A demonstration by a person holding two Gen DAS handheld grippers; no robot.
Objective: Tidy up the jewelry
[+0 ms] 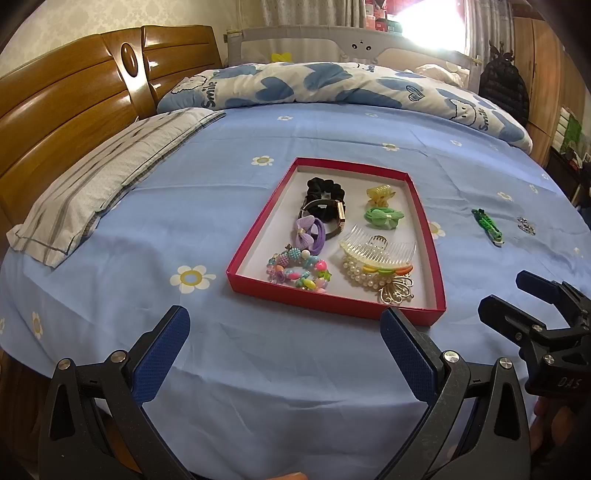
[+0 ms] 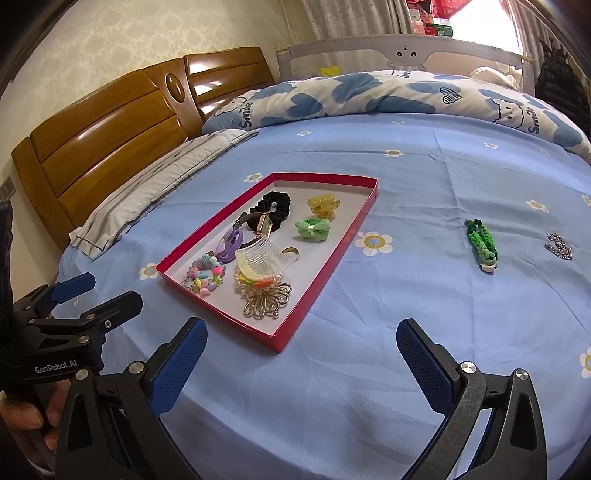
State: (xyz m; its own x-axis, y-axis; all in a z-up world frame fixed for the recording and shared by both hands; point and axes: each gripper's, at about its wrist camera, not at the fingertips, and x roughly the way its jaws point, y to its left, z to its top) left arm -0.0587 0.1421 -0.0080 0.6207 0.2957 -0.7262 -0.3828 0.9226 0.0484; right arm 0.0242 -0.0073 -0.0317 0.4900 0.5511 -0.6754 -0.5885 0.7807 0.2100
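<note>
A blue flower-print bedsheet [image 1: 258,369] is filling the lower frame. A wooden headboard [image 1: 74,99] is standing at upper left, against pale patterned wallpaper [image 2: 147,33]. A window [image 1: 432,22] at upper right is admitting strong daylight. A wooden wardrobe [image 1: 543,66] is occupying the right edge.
</note>
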